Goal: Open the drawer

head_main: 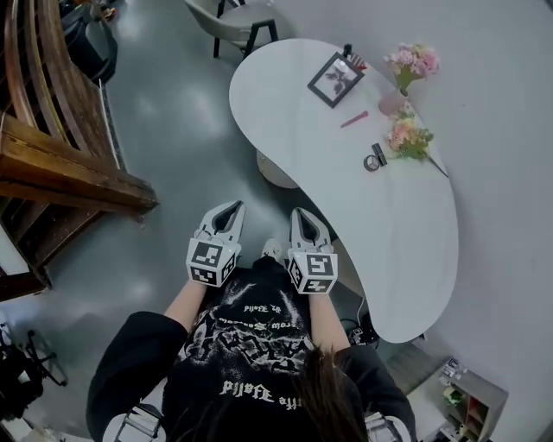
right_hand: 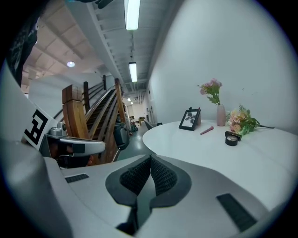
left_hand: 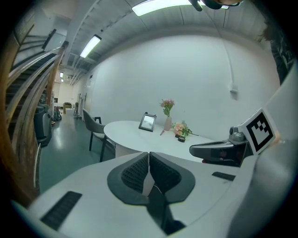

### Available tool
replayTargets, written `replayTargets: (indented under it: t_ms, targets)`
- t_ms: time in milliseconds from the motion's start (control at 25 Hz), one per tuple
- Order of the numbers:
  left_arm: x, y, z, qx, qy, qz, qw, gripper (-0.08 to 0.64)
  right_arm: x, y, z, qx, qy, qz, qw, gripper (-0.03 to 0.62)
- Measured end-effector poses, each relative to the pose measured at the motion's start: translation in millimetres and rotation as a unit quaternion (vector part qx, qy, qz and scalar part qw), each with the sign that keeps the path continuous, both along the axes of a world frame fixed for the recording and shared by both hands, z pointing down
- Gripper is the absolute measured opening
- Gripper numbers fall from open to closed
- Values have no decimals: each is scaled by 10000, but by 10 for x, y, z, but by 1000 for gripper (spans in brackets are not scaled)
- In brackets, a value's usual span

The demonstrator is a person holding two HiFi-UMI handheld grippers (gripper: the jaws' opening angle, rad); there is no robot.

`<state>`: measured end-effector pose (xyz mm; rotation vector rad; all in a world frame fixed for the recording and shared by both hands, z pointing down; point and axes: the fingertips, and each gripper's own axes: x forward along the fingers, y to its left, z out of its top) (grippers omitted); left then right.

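Observation:
No drawer shows plainly in any view. In the head view my left gripper and right gripper are held side by side in front of the person's chest, above the grey floor, next to the near edge of a white curved table. Both are shut with nothing between the pads. In the left gripper view the black pads of the left gripper meet, and the right gripper shows at the right. The right gripper view shows the right gripper closed too, with the left gripper at its left.
On the table stand a picture frame, a pink vase of flowers, a flower bunch, a pink pen and a small round case. A wooden staircase runs at left, a chair stands beyond, a small shelf unit at bottom right.

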<state>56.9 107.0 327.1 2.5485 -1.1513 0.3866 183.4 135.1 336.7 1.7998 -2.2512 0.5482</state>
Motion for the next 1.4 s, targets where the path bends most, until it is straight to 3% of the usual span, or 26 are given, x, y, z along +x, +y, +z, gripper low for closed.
replayTargets:
  t_ms: [360, 720, 1000, 1400]
  targets:
    - [307, -245, 62, -44, 88, -592, 9982, 28, 240, -292, 57, -122, 88, -789, 9968, 26]
    - [273, -450, 80, -147, 0, -606, 9981, 28, 98, -488, 153, -378, -61, -1139, 9928, 26]
    - [178, -697, 140, -223, 46, -505, 9985, 28, -130, -641, 250, -585, -142, -1095, 9922, 26]
    - [-94, -921, 502, -382, 44, -233, 9990, 29, -360, -772, 480, -704, -197, -467, 9962, 26]
